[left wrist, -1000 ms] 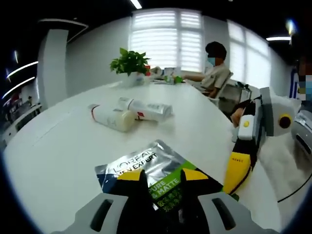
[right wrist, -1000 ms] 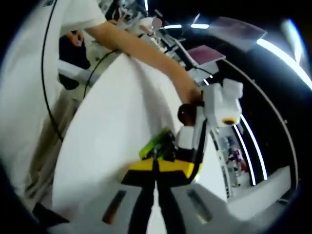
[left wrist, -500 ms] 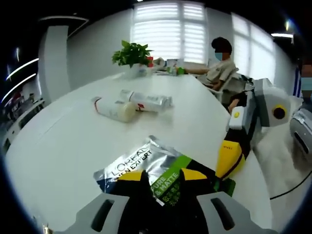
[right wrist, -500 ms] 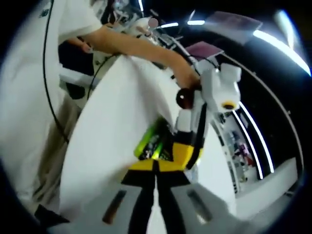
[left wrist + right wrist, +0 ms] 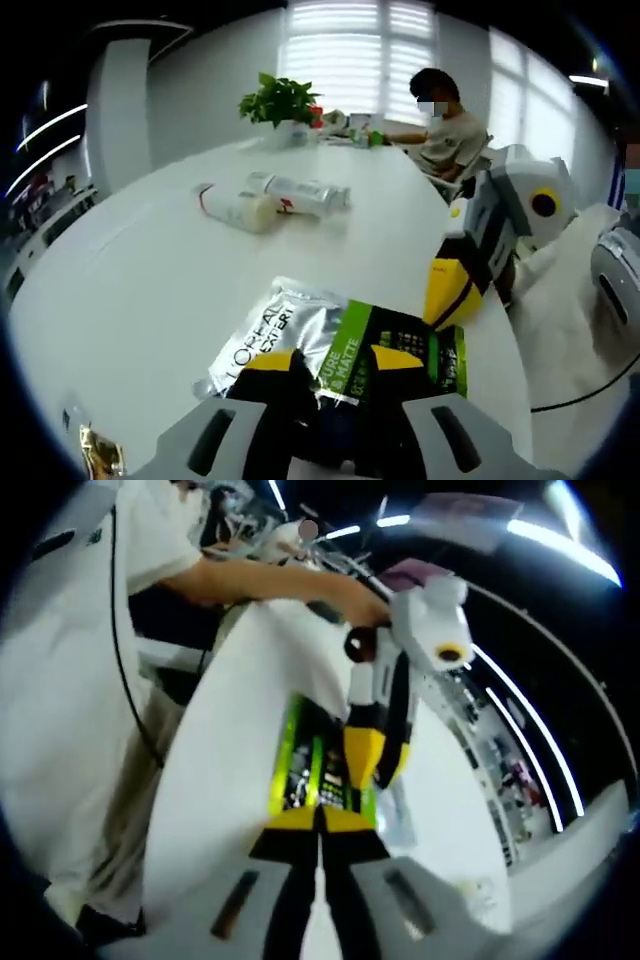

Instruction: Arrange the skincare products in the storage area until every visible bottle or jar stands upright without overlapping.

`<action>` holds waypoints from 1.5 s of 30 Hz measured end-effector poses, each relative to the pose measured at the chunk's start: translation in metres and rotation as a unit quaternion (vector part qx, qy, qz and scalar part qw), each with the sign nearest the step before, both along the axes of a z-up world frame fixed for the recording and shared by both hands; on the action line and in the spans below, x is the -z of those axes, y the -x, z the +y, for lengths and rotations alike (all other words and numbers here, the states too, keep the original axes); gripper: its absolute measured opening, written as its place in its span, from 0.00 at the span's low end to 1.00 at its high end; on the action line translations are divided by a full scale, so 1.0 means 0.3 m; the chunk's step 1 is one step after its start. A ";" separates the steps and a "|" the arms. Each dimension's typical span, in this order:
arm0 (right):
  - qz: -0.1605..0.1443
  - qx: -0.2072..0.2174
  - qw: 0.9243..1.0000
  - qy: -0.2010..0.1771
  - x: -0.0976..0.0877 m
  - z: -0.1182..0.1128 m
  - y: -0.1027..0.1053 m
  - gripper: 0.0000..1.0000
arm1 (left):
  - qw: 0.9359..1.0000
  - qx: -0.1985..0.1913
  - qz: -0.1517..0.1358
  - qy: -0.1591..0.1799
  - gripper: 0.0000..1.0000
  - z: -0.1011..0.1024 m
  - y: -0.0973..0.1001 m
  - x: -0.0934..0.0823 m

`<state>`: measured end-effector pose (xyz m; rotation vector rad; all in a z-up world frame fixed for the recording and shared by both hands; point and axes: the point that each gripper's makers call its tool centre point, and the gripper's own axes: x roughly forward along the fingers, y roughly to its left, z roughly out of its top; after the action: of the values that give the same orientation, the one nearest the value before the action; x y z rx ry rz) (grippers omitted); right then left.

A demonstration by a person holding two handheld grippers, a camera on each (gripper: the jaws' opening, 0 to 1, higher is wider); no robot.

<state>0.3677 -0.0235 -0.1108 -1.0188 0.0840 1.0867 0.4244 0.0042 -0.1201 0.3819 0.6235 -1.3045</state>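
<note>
A silver and green L'Oreal pouch point(image 5: 330, 345) lies flat and low over the white table point(image 5: 130, 300). My left gripper point(image 5: 333, 362) holds its near end between both jaws. My right gripper point(image 5: 320, 818) is shut on the pouch's point(image 5: 305, 765) opposite green end; in the left gripper view it point(image 5: 452, 292) comes in from the right. The right gripper view has the left gripper point(image 5: 372, 752) just beyond the pouch. Two pale bottles lie on their sides mid-table: a cream one point(image 5: 233, 209) and a white tube point(image 5: 300, 192).
A potted plant point(image 5: 281, 100) and small items stand at the table's far end, where a person point(image 5: 445, 135) sits. The table's edge runs close on the right. A person's arm point(image 5: 270, 580) and white shirt point(image 5: 70, 680) are alongside the table.
The pouch has swung round in the left gripper view, its green end now pointing right. The right gripper has slid closer and lower along it. The bottles stayed put.
</note>
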 end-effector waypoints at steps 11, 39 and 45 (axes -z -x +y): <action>0.007 -0.008 1.000 0.022 0.013 -0.062 0.029 0.00 | 0.997 -0.001 -0.079 -0.005 0.10 -0.047 0.085 0.003; -0.003 -0.017 1.000 0.010 -0.031 -0.044 0.054 0.00 | 0.986 -0.040 -0.159 0.040 0.00 -0.058 0.143 -0.006; -0.030 0.003 1.000 0.010 -0.038 -0.050 -0.002 0.00 | 0.984 -0.048 -0.168 0.023 0.00 -0.071 0.169 -0.006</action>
<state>0.3684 -0.0386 -0.0995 -1.0679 0.0503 1.0511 0.3737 -0.0170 -0.1184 0.5150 0.3227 -1.1272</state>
